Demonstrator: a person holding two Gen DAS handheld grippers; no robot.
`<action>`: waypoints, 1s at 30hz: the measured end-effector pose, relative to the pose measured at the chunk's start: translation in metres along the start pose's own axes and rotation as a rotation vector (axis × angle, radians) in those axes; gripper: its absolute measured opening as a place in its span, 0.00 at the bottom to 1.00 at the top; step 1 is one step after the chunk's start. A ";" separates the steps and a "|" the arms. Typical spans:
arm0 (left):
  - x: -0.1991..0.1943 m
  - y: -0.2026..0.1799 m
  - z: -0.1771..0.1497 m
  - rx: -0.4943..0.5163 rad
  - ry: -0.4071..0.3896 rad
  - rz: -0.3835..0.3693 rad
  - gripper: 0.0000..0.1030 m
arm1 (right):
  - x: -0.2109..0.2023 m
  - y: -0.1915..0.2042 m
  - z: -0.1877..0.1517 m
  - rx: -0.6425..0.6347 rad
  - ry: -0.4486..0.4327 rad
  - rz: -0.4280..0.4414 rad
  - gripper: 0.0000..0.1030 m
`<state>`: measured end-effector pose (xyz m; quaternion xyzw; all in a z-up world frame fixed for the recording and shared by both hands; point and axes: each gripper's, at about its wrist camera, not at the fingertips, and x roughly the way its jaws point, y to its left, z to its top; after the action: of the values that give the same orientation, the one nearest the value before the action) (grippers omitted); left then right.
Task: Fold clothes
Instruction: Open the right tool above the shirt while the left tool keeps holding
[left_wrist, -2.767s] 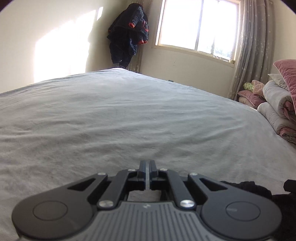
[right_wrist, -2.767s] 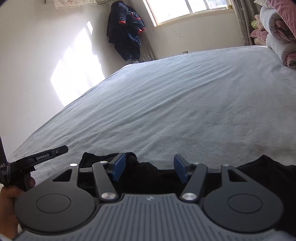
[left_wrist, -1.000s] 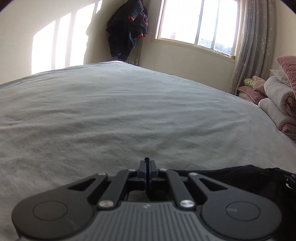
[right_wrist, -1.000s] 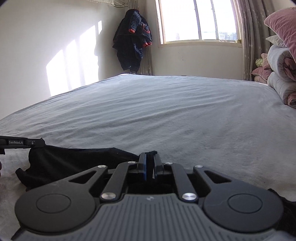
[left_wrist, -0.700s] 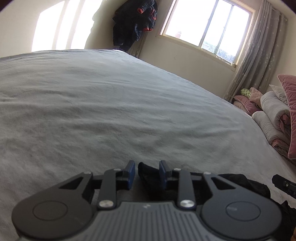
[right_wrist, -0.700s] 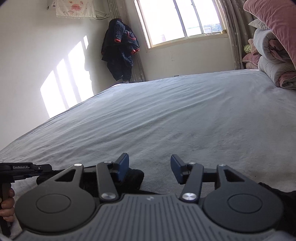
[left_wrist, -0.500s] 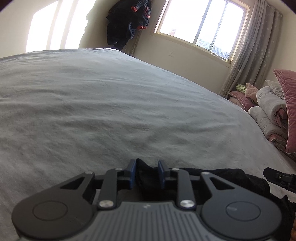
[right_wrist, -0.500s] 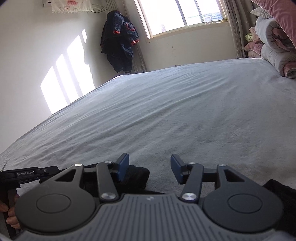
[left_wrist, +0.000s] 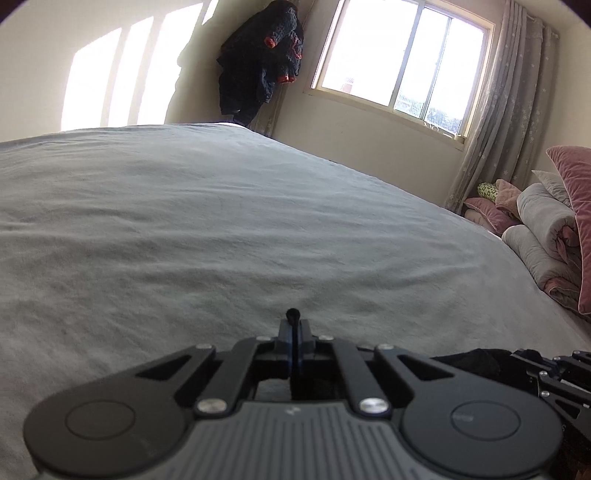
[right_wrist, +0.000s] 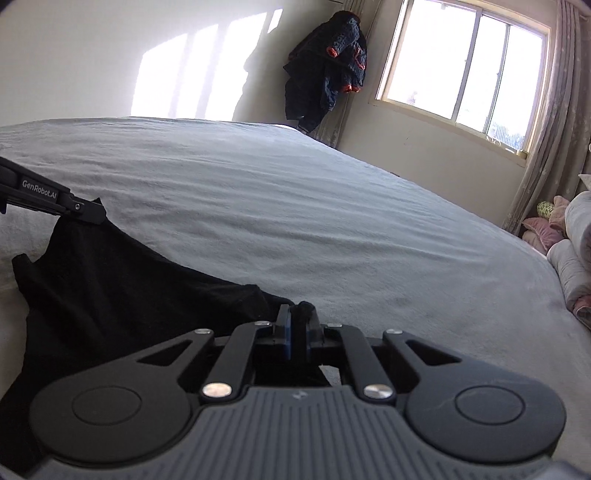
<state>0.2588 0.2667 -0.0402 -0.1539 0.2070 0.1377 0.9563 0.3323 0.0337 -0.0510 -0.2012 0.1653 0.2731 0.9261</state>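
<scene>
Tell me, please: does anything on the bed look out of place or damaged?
Nothing stands out. The black garment hangs pinched between the left gripper and right gripper, whose jaws are closing on it. The bed shows only ordinary creases.

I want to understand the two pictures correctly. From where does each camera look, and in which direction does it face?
Left wrist view: sits on the left gripper, low over the grey bed, facing the window; its own jaws are shut on black cloth, and the right gripper shows at the right edge.
Right wrist view: sits on the right gripper, facing the same wall; its jaws are closing on the black garment, with the left gripper seen at the left pinching another corner.
Shared: bed, garment, window, hanging dark jacket, rolled bedding.
</scene>
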 end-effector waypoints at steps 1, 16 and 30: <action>-0.001 0.000 0.000 0.007 -0.013 0.009 0.02 | 0.002 0.001 0.001 -0.021 -0.013 -0.033 0.07; 0.006 0.017 0.008 -0.075 0.146 -0.061 0.31 | -0.015 -0.074 0.005 0.342 -0.041 0.032 0.49; 0.011 0.026 0.008 -0.084 0.198 -0.159 0.29 | -0.011 -0.022 0.020 0.168 0.010 0.166 0.45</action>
<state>0.2630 0.2954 -0.0446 -0.2227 0.2818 0.0544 0.9317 0.3400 0.0211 -0.0227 -0.1101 0.2083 0.3329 0.9131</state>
